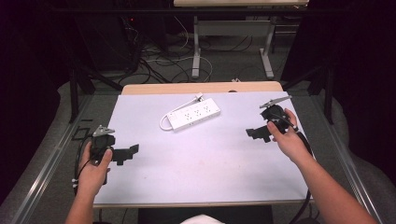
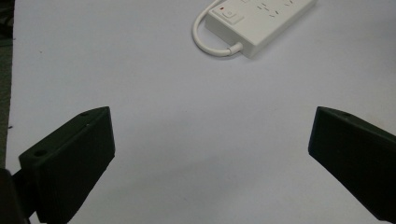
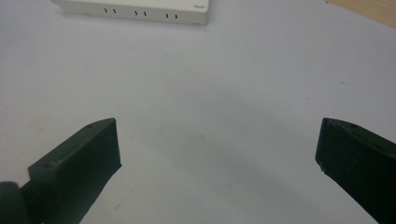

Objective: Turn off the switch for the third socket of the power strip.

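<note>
While I hold both tools low over the desk (image 1: 201, 158), the white power strip (image 1: 194, 115) lies near its far edge, cut off by the frame in both gripper views, its socket markings hard to read. Its cord loops at the switch end. My left gripper (image 1: 131, 152) sits by the left edge, jaws spread wide, empty. My right gripper (image 1: 254, 133) sits by the right edge, also spread, empty. Nothing lies between them and the strip.

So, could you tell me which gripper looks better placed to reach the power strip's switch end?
Probably the left gripper. The power strip points its switch and looped cord toward that side, seen ahead between its open jaws. The right gripper, also open, faces the strip's long side.
</note>
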### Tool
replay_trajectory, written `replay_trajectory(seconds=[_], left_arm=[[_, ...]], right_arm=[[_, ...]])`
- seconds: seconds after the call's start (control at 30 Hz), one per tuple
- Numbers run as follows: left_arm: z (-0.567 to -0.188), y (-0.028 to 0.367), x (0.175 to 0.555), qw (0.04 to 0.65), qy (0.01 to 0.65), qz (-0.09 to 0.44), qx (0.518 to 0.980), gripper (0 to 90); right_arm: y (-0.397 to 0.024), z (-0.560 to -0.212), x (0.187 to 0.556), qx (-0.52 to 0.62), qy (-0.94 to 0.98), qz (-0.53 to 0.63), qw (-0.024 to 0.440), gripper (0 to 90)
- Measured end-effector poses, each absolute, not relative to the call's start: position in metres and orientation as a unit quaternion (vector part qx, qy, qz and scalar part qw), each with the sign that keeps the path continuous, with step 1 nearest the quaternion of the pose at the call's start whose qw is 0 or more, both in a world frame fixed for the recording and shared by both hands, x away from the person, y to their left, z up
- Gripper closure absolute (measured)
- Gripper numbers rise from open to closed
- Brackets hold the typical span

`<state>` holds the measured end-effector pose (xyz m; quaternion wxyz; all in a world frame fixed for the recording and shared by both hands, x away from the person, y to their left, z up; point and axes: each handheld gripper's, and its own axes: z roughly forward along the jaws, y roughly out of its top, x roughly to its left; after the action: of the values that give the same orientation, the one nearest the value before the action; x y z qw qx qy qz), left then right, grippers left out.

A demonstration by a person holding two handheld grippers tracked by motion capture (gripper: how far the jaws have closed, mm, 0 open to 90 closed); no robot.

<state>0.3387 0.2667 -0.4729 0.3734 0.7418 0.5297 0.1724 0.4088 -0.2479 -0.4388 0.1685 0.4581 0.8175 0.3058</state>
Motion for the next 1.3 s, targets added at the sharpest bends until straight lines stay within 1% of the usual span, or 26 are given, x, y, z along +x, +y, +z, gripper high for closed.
replay_trajectory(seconds=[0.23,0.57,0.8,1.3], left_arm=[[-0.475,0.266,0.339,0.373,0.528,0.167,0.744,0.4],[-0.476,0.265,0.339,0.367,0.526,0.178,0.746,0.3],[-0.478,0.262,0.34,0.357,0.528,0.184,0.748,0.2],[-0.481,0.261,0.339,0.368,0.531,0.19,0.739,0.3]], right_arm=[[-0.242,-0.435,0.422,0.466,0.816,0.303,0.161,0.0],[-0.233,-0.43,0.439,0.481,0.812,0.294,0.15,0.0],[-0.225,-0.426,0.453,0.483,0.813,0.277,0.168,0.0],[-0.198,-0.427,0.477,0.468,0.817,0.272,0.2,0.0]])
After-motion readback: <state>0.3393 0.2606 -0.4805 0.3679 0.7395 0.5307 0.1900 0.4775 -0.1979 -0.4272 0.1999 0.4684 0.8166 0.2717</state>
